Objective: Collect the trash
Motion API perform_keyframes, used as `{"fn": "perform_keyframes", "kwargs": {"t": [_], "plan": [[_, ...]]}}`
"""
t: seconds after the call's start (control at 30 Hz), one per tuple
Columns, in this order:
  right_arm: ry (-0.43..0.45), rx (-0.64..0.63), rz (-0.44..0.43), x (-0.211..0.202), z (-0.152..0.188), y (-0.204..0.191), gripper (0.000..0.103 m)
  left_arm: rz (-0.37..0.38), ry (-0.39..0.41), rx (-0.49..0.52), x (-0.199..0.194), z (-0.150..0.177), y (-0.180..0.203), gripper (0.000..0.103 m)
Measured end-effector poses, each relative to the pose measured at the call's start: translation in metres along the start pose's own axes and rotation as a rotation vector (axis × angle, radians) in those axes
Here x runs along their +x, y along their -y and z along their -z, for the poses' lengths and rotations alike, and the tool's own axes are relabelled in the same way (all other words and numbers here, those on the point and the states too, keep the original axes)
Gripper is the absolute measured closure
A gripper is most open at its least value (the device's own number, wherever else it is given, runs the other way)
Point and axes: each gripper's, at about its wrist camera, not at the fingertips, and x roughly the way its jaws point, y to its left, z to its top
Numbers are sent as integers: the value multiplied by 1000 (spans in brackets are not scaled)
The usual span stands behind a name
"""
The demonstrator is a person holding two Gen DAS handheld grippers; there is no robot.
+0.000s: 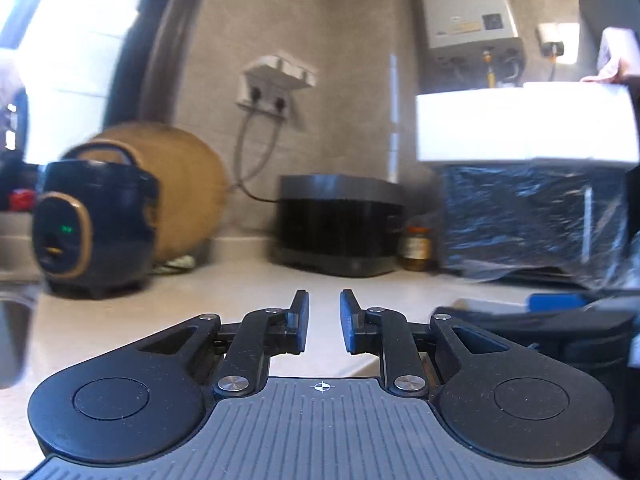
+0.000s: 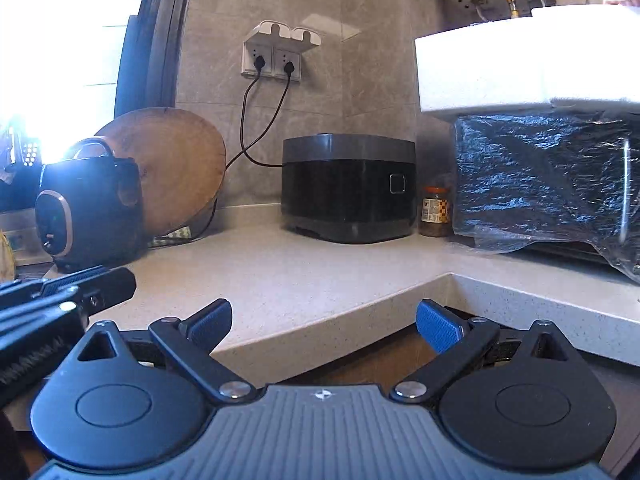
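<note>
No piece of trash shows clearly in either view. My left gripper (image 1: 324,300) hovers level over the pale countertop (image 1: 240,292); its jaws stand a narrow gap apart with nothing between them. My right gripper (image 2: 324,312) is wide open and empty, its blue pads (image 2: 434,326) over the counter's inner corner edge. The left gripper (image 2: 80,292) shows at the left edge of the right wrist view, and the right gripper's blue pad (image 1: 554,302) pokes in at the right of the left wrist view. A small patterned scrap (image 2: 176,235) lies under the wooden board.
A black pressure cooker (image 2: 86,204) stands left before a round wooden board (image 2: 176,168). A black box-shaped cooker (image 2: 348,188), a jar (image 2: 436,212) and a plastic-covered oven (image 2: 540,180) under a white foam box (image 2: 500,68) line the wall. A hand (image 1: 604,76) rests on the box.
</note>
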Motion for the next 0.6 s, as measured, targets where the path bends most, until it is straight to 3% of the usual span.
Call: {"fn": "perform_keyframes", "kwargs": {"t": [0.13, 0.6], "plan": [[-6, -13, 6, -1, 6, -8, 3, 33, -73, -42, 1, 1, -13, 86], [-32, 15, 28, 2, 14, -1, 3, 32, -108, -10, 4, 3, -9, 85]]}}
